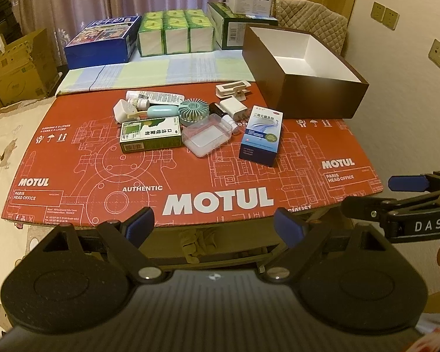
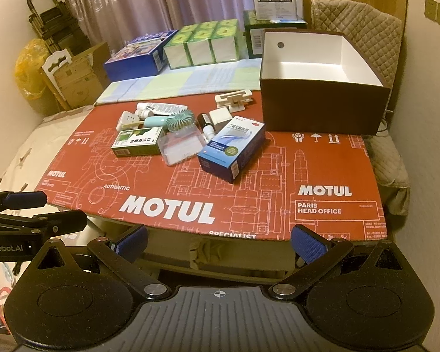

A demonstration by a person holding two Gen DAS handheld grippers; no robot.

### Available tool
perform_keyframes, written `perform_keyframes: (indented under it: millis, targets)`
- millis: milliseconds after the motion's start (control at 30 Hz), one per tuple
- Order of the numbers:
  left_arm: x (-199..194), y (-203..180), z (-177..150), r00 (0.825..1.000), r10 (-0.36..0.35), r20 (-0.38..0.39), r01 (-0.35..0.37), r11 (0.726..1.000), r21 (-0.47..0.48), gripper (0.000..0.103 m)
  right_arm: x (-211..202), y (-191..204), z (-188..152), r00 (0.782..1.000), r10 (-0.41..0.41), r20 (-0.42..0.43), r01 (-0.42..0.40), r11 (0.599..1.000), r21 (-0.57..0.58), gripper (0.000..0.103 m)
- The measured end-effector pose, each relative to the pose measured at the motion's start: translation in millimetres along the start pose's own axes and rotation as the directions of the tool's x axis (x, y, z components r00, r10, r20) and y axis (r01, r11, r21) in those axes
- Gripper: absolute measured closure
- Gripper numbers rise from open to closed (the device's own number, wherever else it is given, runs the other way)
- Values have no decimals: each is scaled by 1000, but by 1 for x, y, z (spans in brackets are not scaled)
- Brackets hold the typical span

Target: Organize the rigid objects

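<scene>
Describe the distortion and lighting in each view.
Left wrist view: fisheye bends the red mat's near edge into an arc; dim, warm yellowish light, corners vignetted. Right wrist view: same bowing, the brown box's walls splay outward; soft focus, no strong glare.

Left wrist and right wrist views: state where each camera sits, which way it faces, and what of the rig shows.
Left wrist: sits behind the open left gripper, short of the table's near edge, facing the clutter and brown box; the right gripper intrudes at right.
Right wrist: sits behind the open right gripper, facing likewise; the left gripper intrudes at left.
Shared: red Motul mat, blue carton, green carton, brown box.
</scene>
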State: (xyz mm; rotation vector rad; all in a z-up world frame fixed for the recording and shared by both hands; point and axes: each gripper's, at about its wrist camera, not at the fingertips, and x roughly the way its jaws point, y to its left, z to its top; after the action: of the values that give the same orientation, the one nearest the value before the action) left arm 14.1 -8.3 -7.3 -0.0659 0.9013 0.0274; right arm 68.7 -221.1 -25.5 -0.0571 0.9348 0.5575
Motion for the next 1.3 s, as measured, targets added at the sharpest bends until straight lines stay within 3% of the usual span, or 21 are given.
perform_keyframes:
  millis: [767, 1033, 1300]
  targets:
    - [16, 7, -3, 993, 109, -52, -115, 985, -131, 16, 21, -29, 8, 994, 101, -51, -103, 993, -54, 2]
    - [30, 28, 8, 990, 123, -64, -130, 983, -132, 16, 37, -35, 14, 995, 86, -53, -86, 996, -10, 2]
    - [71, 63, 49, 993, 101, -54, -105, 992, -67, 16, 58, -31, 40, 1000, 25, -6, -25, 999, 45, 2]
